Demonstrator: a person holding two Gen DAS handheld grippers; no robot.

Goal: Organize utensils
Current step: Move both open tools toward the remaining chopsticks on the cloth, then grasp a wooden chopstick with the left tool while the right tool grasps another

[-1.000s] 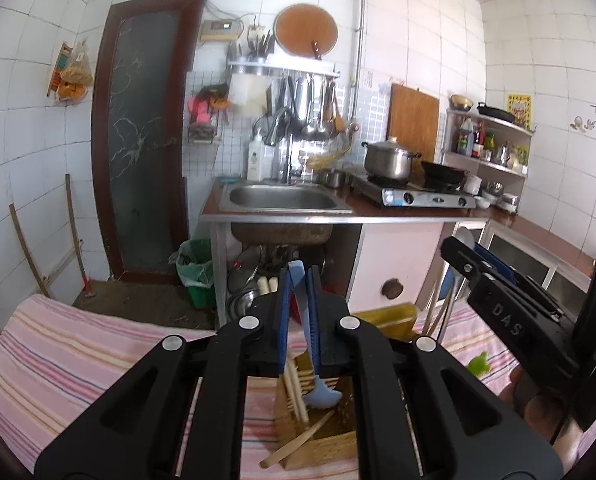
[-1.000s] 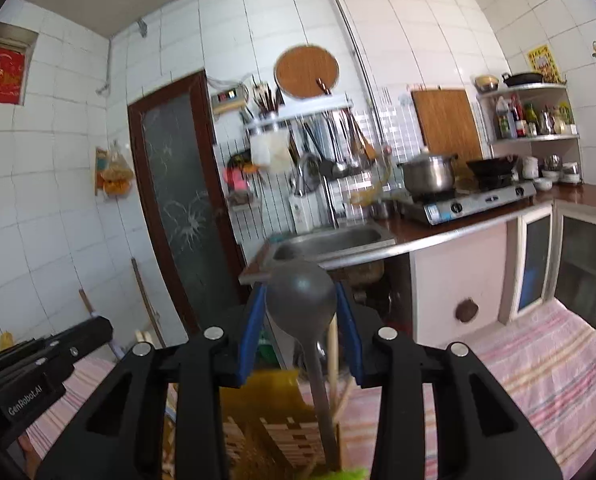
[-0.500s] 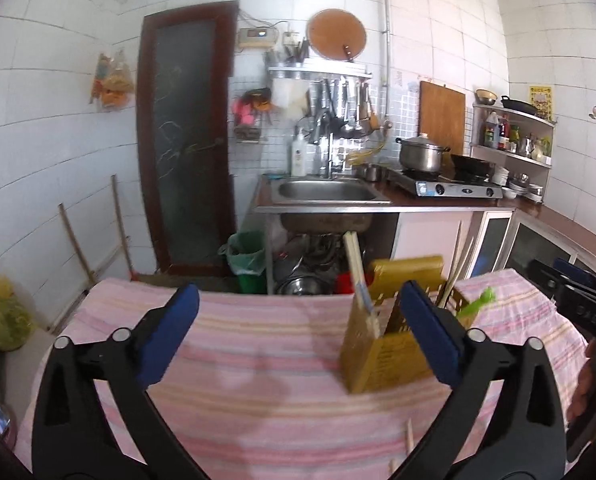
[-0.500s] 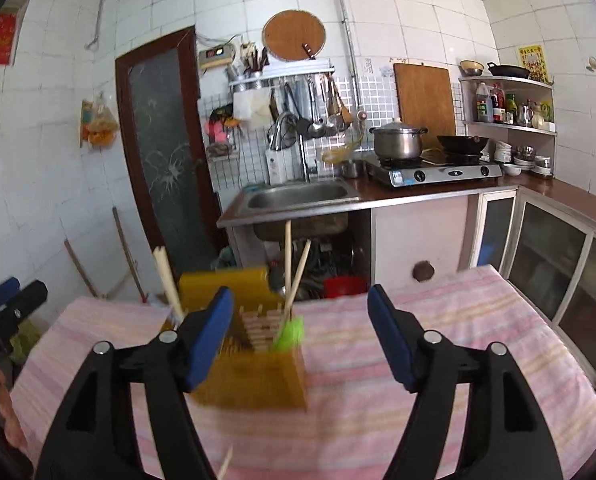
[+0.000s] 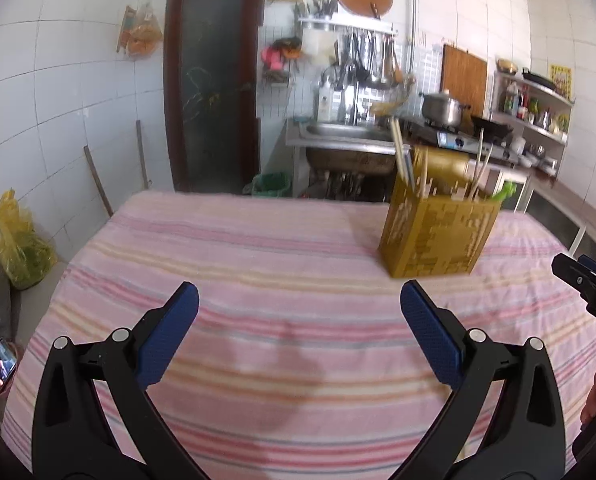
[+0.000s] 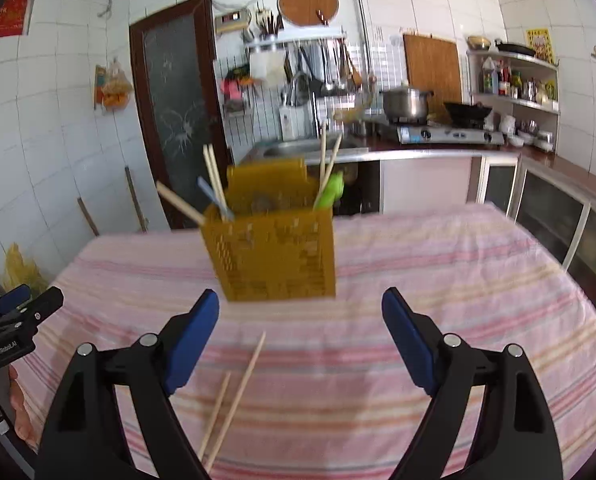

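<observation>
My left gripper (image 5: 299, 307) gapes wide and empty; my right gripper (image 6: 300, 315) is opening, nothing between its blue pads (image 6: 192, 342). Below it two loose wooden chopsticks (image 6: 234, 396) lie on the pink striped cloth (image 6: 438, 276). Beyond stands the yellow perforated plastic utensil basket (image 6: 274, 256), holding chopsticks and a green-handled utensil (image 6: 330, 192).

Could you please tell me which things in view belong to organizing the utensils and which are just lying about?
Part of the job:
- yellow utensil holder, with chopsticks, a green utensil and a blue one standing in it
- pair of loose chopsticks on the striped cloth

Just lying about:
- pot on the stove
- yellow bag on the floor
</observation>
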